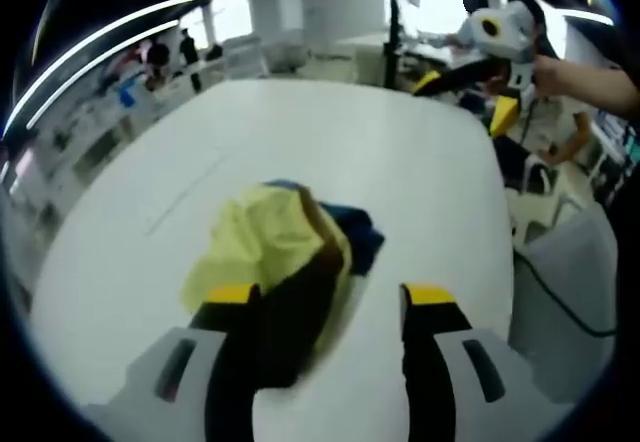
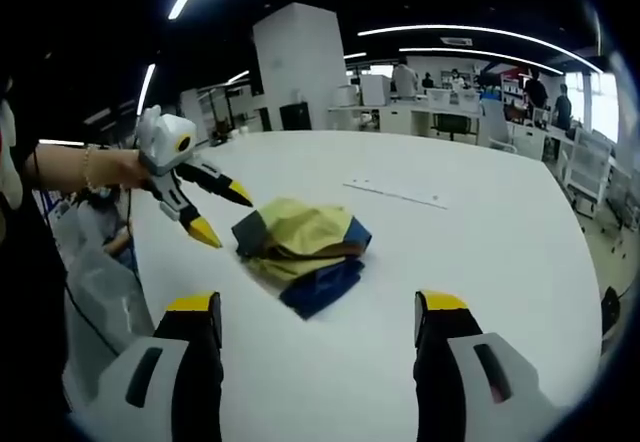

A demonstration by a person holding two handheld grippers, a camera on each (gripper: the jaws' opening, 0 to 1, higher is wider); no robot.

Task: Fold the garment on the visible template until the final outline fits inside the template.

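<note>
A bundled garment [image 1: 285, 237], yellow with blue and dark brown parts, lies on the white table [image 1: 300, 132]. My left gripper [image 1: 330, 300] is open just short of it, and the brown edge shows between the jaws. In the right gripper view the same garment [image 2: 300, 242] sits mid-table. The hand-held left gripper [image 2: 225, 217] hovers open at its left edge, apart from the cloth. My right gripper [image 2: 318, 304] is open and well back from the garment. It also appears as the right gripper [image 1: 468, 97], open above the table's far right edge. A faint thin line [image 2: 395, 192] marks the table behind the garment.
The table edge [image 1: 505, 262] curves close on the right, with a grey cover [image 1: 565, 282] and a cable beside it. A person's arm [image 1: 590, 82] holds the right gripper. A white pillar [image 2: 300, 62], desks and people stand far behind.
</note>
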